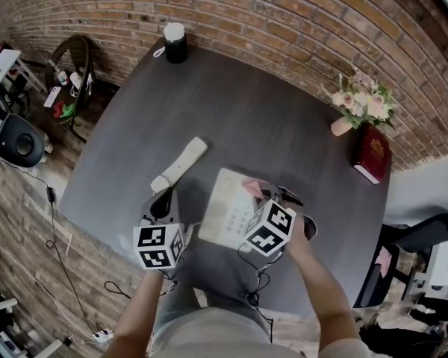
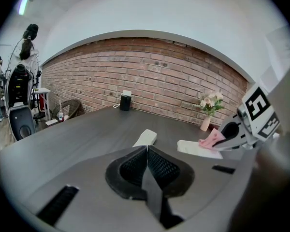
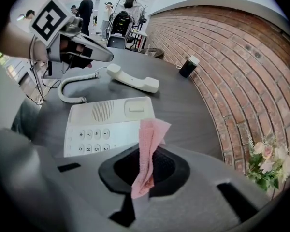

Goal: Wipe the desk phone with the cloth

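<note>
The handset (image 1: 179,164) lies off its cradle on the table (image 1: 246,103), left of the desk phone (image 3: 108,124) near the table's near edge, likely to bare the whole base for wiping. The left gripper (image 2: 147,161), by the handset's near end, has its jaws pressed together with nothing between them. The right gripper (image 3: 145,177) pinches the pink cloth (image 3: 149,144) firmly over the phone's right side; its marker cube (image 1: 270,228) hides the phone's near corner in the head view, and whether cloth touches phone I cannot tell.

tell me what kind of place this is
Probably an office or studio workspace: a desk phone on a dark table by a brick wall, plus a speaker on the floor.
</note>
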Demonstrator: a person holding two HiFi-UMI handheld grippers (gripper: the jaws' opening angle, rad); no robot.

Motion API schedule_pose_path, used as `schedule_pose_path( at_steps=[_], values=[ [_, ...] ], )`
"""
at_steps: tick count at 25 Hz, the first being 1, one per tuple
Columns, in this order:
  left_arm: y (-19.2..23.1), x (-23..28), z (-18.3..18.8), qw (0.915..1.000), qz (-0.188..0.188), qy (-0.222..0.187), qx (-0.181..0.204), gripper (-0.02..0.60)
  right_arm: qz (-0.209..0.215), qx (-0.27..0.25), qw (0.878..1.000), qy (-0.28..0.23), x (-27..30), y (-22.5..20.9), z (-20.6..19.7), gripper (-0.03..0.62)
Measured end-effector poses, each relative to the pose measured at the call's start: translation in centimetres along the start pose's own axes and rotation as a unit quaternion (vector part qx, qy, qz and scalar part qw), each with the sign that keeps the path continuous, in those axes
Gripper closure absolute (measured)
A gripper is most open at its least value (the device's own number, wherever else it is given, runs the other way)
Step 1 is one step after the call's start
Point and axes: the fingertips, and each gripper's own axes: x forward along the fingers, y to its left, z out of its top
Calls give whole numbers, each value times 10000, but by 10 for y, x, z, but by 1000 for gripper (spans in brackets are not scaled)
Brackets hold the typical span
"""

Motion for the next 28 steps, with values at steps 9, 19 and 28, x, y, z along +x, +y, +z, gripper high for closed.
schedule_pose_path(
  at_steps=[9, 19, 28],
  values=[
    [0, -3, -1, 10000, -24, -14, 9, 575, 63, 120, 9999, 2, -2, 6, 0, 571],
    [4, -14, -7, 10000, 6, 6, -14, 575, 128, 187, 9997, 29, -4, 18, -2, 571],
    [4, -22, -10, 10000, -9, -3, -14, 575, 196, 254, 9995, 63, -7, 30, -6, 571]
  ],
)
